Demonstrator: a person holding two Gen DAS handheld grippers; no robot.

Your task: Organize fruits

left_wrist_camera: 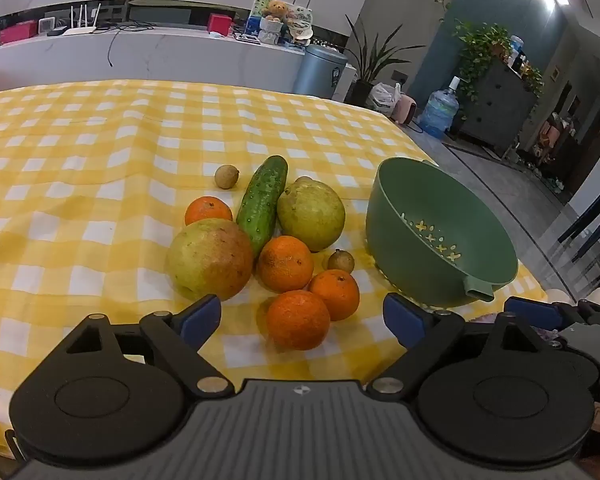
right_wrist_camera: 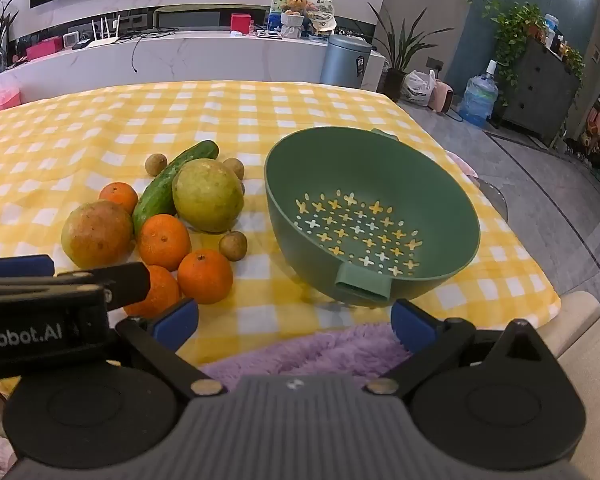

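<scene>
A pile of fruit lies on the yellow checked tablecloth (left_wrist_camera: 80,160): several oranges (left_wrist_camera: 298,319), two large yellow-green fruits (left_wrist_camera: 210,258) (left_wrist_camera: 311,214), a cucumber (left_wrist_camera: 262,202) and small brown longans (left_wrist_camera: 226,176). An empty green colander bowl (left_wrist_camera: 404,204) stands to their right, also in the right wrist view (right_wrist_camera: 300,168). My left gripper (left_wrist_camera: 302,316) is open, its jaws either side of the nearest orange, just short of it. My right gripper (right_wrist_camera: 295,322) is open and empty at the table's near edge before the bowl's handle (right_wrist_camera: 362,286).
The left gripper's body (right_wrist_camera: 52,300) crosses the lower left of the right wrist view and hides part of an orange. A purple fluffy cloth (right_wrist_camera: 320,352) lies under the tablecloth's near edge. The table's right edge drops to the floor.
</scene>
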